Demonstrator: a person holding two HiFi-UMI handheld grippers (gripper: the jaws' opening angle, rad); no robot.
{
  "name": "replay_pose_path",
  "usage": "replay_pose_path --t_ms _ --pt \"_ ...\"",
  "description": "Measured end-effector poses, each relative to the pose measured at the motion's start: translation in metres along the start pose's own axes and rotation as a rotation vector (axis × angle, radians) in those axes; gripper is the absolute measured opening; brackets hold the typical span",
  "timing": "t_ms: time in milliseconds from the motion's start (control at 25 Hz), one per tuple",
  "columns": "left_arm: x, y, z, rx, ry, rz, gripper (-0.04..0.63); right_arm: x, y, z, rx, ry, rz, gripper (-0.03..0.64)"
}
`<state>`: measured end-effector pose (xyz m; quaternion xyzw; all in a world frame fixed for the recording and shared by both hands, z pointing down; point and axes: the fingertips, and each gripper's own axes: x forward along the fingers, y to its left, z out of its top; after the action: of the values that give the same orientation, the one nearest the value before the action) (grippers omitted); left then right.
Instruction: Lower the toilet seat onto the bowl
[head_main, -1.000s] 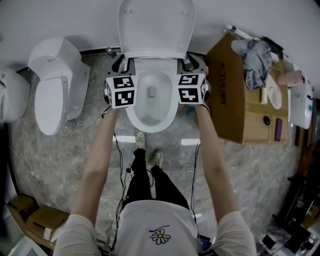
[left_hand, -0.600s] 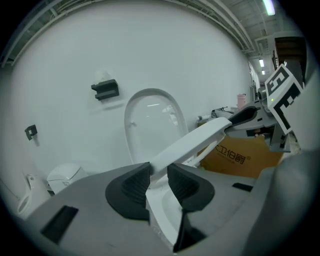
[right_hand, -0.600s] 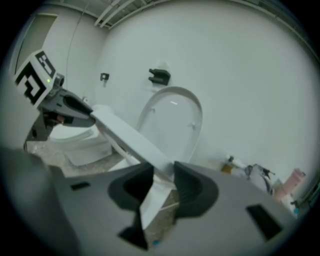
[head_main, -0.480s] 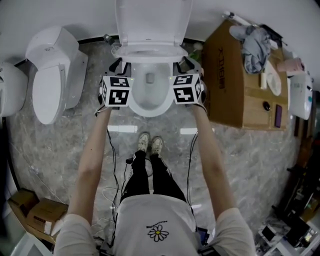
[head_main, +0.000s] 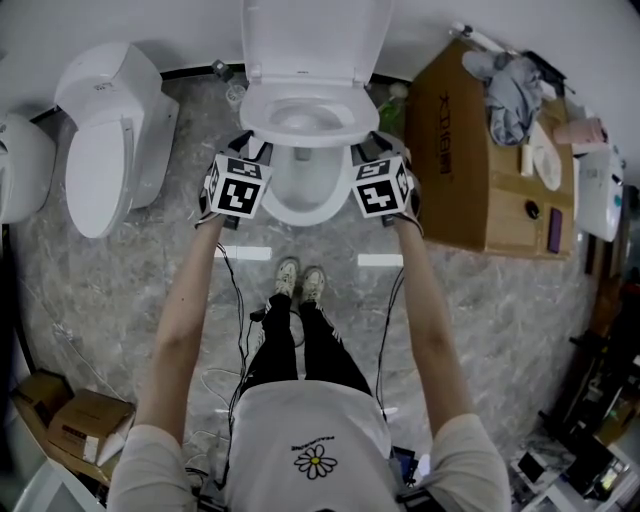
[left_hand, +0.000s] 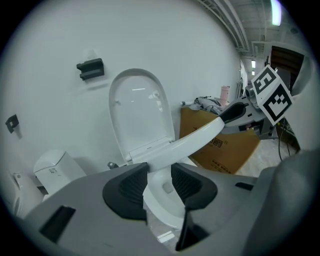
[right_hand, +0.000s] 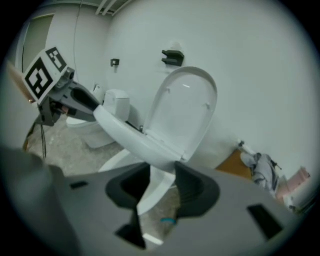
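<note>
The white toilet seat (head_main: 262, 117) hangs part-way down between the upright lid (head_main: 315, 40) and the bowl (head_main: 300, 200). My left gripper (head_main: 252, 150) is at the seat's left rim and my right gripper (head_main: 368, 150) at its right rim. In the left gripper view the seat (left_hand: 195, 142) runs between the dark pads (left_hand: 125, 185) of the left gripper (left_hand: 160, 177). In the right gripper view the seat (right_hand: 130, 137) likewise crosses the right gripper (right_hand: 162, 182). Both pairs of jaws have just been opening and stand open, with the rim still between them.
A second white toilet (head_main: 105, 140) stands to the left. A large cardboard box (head_main: 470, 160) with cloth and small items on top stands to the right. The person's feet (head_main: 298, 280) and cables are on the marble floor. Small boxes (head_main: 70, 420) lie bottom left.
The seat has swung farther down, away from the lid and toward the bowl. Both grippers came down and toward the person with it.
</note>
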<state>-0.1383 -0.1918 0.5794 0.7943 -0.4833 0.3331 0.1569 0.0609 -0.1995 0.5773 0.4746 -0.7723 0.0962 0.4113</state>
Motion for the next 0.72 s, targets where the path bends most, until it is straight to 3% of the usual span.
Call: replay_pose_path --t_ms 720 --pt "0.003 -0.038 -0.084 0.064 0.152 -0.116 0.189 0.004 0.047 -0.077 -0.086 0.139 0.068 0.187"
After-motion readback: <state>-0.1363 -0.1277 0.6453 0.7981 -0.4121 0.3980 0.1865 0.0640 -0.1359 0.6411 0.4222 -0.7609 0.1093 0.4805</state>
